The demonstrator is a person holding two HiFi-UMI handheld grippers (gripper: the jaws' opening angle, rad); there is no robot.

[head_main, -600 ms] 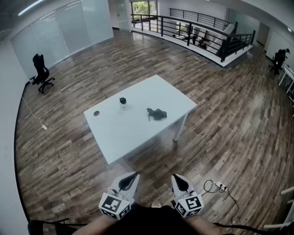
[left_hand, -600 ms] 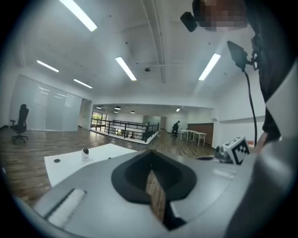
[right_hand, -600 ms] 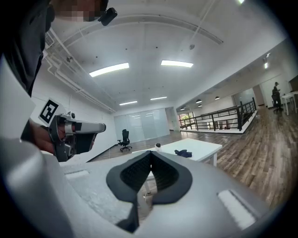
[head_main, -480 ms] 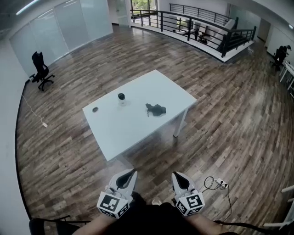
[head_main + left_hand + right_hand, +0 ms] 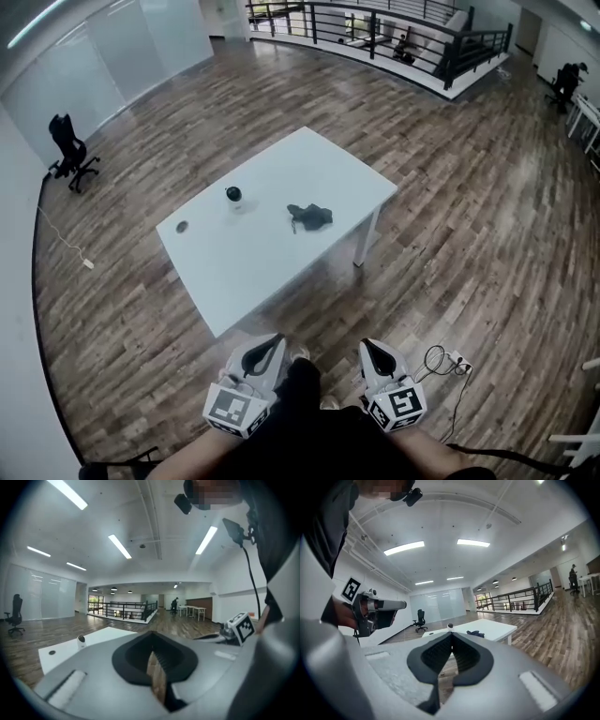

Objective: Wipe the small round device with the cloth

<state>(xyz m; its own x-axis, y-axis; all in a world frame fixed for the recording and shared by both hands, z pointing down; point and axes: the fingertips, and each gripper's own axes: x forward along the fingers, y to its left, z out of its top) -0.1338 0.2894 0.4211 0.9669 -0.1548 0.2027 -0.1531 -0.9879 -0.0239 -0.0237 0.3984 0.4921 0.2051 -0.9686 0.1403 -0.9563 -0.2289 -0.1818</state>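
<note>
Holding nothing, left gripper (image 5: 272, 340) and right gripper (image 5: 367, 346), both closed, face a crumpled dark cloth (image 5: 310, 217) on the white table (image 5: 253, 267).

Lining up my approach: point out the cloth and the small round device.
cloth (image 5: 310, 217), head view, middle of the dark crumpled heap.
small round device (image 5: 232, 194), head view, its dark rounded top.
</note>
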